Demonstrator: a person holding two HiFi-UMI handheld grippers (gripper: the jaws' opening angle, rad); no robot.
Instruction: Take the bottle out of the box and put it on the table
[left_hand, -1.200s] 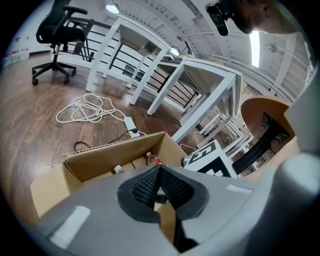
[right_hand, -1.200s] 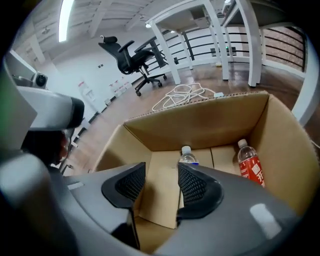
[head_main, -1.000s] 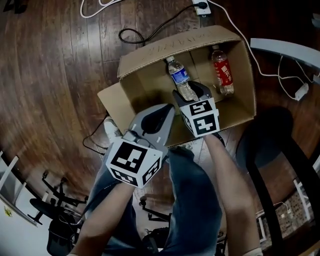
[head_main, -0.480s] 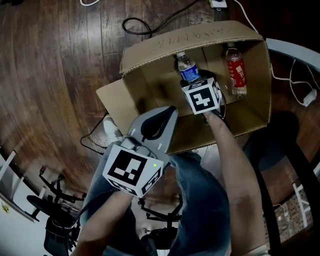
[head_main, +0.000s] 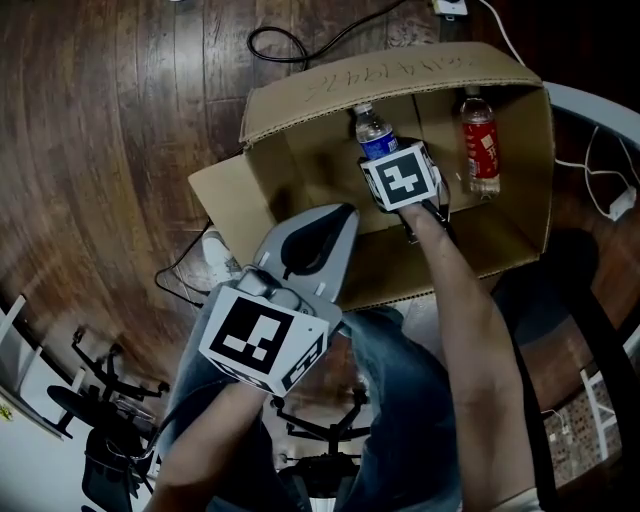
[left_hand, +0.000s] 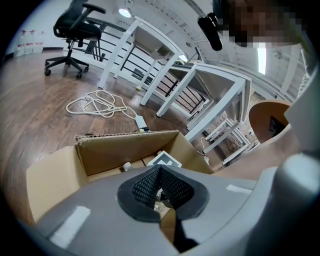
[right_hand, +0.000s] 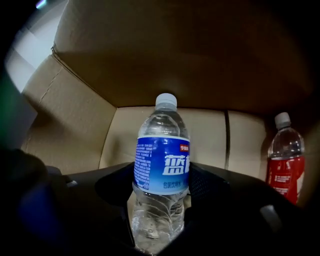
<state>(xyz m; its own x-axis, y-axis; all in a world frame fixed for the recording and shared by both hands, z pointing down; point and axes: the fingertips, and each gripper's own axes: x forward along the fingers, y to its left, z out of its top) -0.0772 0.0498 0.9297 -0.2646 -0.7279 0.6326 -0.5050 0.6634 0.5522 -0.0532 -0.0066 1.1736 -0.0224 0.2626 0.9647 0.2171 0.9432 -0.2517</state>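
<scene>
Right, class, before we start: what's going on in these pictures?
A person with a gripper in each hand is reaching into a cardboard box on the wooden floor. The right gripper is down inside. Its jaws have just been opening wide, and the blue-label water bottle stands between them, not yet clamped. A red-label bottle stands further right in the box. The left gripper hangs shut and empty near the box's front.

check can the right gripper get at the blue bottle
Likely yes: the right gripper is inside the box, its jaws have just been opening, and the blue bottle sits between them, nothing in the way.
</scene>
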